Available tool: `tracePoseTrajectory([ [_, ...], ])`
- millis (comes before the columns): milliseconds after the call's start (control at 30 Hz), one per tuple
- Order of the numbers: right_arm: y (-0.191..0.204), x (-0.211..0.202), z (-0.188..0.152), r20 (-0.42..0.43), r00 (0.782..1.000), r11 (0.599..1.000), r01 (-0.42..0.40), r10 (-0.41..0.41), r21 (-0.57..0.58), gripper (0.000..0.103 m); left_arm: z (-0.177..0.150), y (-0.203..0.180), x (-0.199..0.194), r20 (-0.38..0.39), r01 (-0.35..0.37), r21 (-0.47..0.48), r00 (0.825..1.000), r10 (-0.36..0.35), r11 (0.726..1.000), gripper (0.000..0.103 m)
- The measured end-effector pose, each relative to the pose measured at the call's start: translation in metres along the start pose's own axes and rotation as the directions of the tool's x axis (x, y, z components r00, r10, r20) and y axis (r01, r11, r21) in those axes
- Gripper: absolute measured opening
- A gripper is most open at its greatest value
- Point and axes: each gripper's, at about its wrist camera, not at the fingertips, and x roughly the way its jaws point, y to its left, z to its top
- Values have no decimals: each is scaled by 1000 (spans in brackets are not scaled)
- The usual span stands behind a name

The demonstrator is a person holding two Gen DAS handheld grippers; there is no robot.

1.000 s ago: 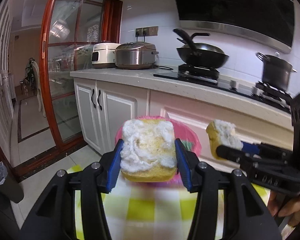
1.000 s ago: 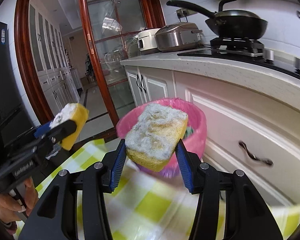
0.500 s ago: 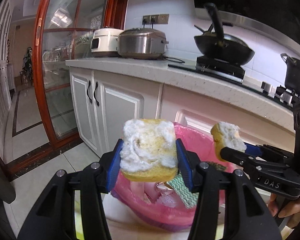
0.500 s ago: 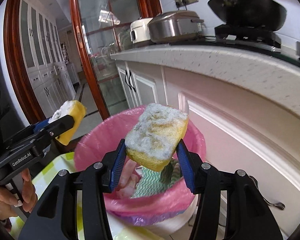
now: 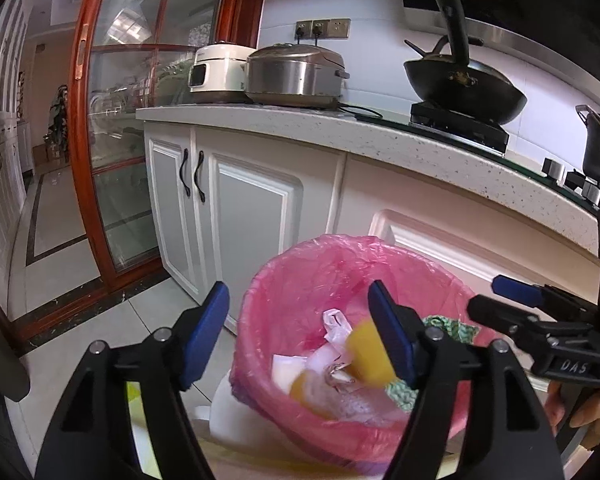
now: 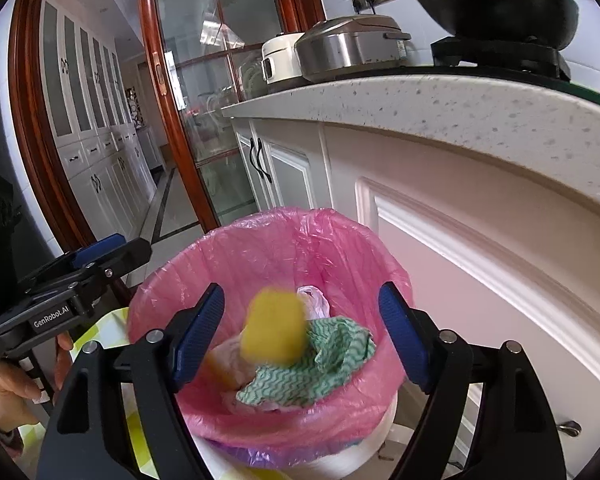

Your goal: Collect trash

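A white bin with a pink liner stands by the kitchen cabinets. My left gripper is open and empty above its near rim. My right gripper is open and empty above the bin too. A yellow sponge is blurred in mid-air between the right fingers, inside the bin mouth. In the left wrist view a yellow sponge and a second one lie among white scraps in the bin. A green patterned cloth lies inside as well.
White cabinets and a stone counter stand just behind the bin, with cookers and a wok on top. A yellow checked cloth lies at the near left. A wood-framed glass door stands to the left.
Both grippers have opened and let go of their sponges, which have dropped into the bin. Both grippers have moved forward and tipped down over the bin.
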Motion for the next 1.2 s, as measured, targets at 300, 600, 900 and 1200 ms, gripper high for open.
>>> tracePoseTrajectory([
  [300, 43, -112, -7, 77, 994, 997, 78, -76, -19, 83, 8, -11, -112, 122, -51, -16, 991, 52, 999, 98],
  [600, 105, -256, -32, 98, 987, 991, 133, -130, -19, 85, 1, -43, -277, 195, -5, 43, 981, -4, 999, 99],
  [900, 153, -353, -95, 78, 985, 988, 156, -154, -21, 85, -43, -69, -372, 124, 24, 51, 992, -30, 998, 99],
  [1200, 172, -400, -135, 56, 985, 986, 167, -165, -25, 85, -90, -89, -423, 105, -18, 92, 994, 8, 996, 99],
])
